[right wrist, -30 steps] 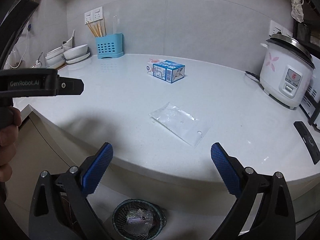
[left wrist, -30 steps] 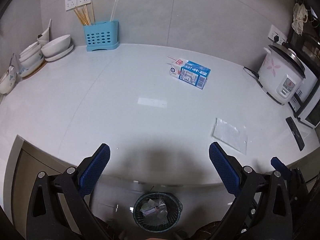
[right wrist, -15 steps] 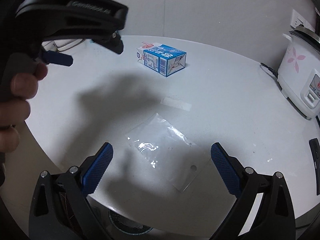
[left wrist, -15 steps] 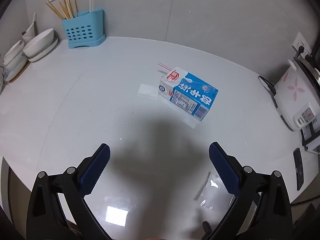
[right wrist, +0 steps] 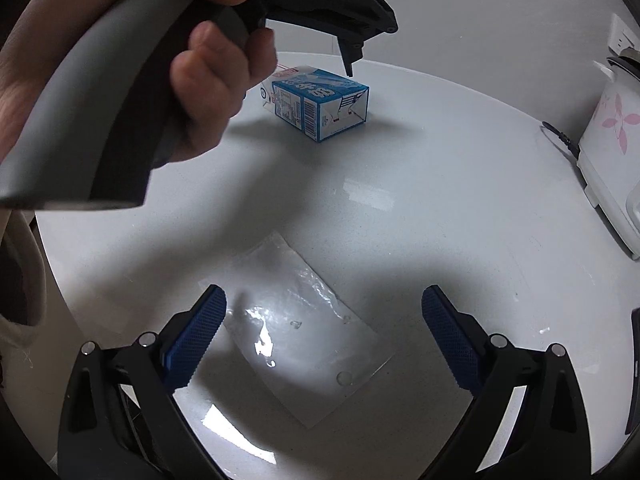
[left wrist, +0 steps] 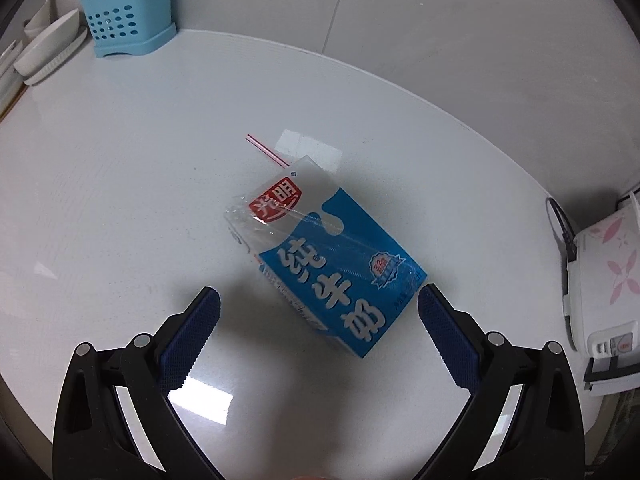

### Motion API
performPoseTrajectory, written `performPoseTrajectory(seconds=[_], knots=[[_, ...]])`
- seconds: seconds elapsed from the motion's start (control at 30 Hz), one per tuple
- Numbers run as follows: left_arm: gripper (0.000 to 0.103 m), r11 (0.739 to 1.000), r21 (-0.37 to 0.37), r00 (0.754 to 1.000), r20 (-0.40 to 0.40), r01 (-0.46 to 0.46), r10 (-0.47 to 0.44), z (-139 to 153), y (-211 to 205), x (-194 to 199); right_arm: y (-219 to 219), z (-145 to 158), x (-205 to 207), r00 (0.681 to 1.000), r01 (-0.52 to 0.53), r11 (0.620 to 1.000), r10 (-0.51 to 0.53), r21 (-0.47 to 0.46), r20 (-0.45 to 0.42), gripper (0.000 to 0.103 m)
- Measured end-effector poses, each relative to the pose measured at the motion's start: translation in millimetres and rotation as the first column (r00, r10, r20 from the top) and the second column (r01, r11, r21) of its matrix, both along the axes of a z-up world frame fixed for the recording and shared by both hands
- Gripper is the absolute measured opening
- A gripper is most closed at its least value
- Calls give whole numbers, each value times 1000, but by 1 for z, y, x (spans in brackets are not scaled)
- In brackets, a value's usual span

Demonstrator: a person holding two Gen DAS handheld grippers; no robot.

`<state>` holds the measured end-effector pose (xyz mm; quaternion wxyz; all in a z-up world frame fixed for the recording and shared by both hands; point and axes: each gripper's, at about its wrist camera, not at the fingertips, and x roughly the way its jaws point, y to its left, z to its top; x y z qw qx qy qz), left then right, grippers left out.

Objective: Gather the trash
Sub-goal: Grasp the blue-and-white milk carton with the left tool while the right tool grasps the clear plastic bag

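A blue and white milk carton (left wrist: 328, 258) lies on its side on the white counter (left wrist: 120, 200), a red-striped straw (left wrist: 266, 151) sticking out of its top. My left gripper (left wrist: 319, 320) hovers open just above it, its blue pads either side of the carton's near end. From the right wrist view the same carton (right wrist: 320, 104) lies farther back, under the left gripper held in a hand (right wrist: 208, 92). A clear plastic bag (right wrist: 304, 336) lies flat on the counter between the open blue pads of my right gripper (right wrist: 324, 330).
A light blue utensil holder (left wrist: 124, 20) with chopsticks and stacked white bowls (left wrist: 48, 48) stand at the back left. A white rice cooker (left wrist: 604, 280) with pink flowers and its cord sits at the right. The counter's front edge (right wrist: 52, 256) curves at the left.
Both grippers have moved forward and down over the counter. The carton now lies between the left pads and the plastic bag between the right pads; the trash bin below is out of view.
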<state>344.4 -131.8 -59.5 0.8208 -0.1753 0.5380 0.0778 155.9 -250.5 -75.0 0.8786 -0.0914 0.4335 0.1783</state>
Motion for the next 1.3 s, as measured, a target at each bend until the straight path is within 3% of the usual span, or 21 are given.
performPoseTrajectory(seconds=[0.1,0.37,0.5,0.63,0.8,1.1,1.3], knots=[[97,1000,-2,999,-28,-18,18,-12,-4,13,-3,-6,4,1000,-16,1000,16,4,-15,94],[97,993,-98,998,-25,-65,62,-15,0,34,-7,-9,2,1000,-25,1000,25,13,-13,94],[97,994,-67,996,-25,-89,87,-13,0,39,-5,-8,-1,999,-40,999,41,16,-8,94],[97,988,-105,993,-59,-109,104,-25,4,48,1,-14,0,998,-60,998,60,-15,-10,94],[96,995,-62,993,-97,-79,73,-33,-3,52,3,-13,1,999,-42,999,42,-3,-22,93],[82,999,-37,996,-87,-17,14,-28,-7,44,11,-7,-2,999,-44,999,44,-11,-31,70],[74,1000,-13,996,-87,12,-13,-24,0,36,11,-5,5,999,-25,1000,25,-13,-40,48]])
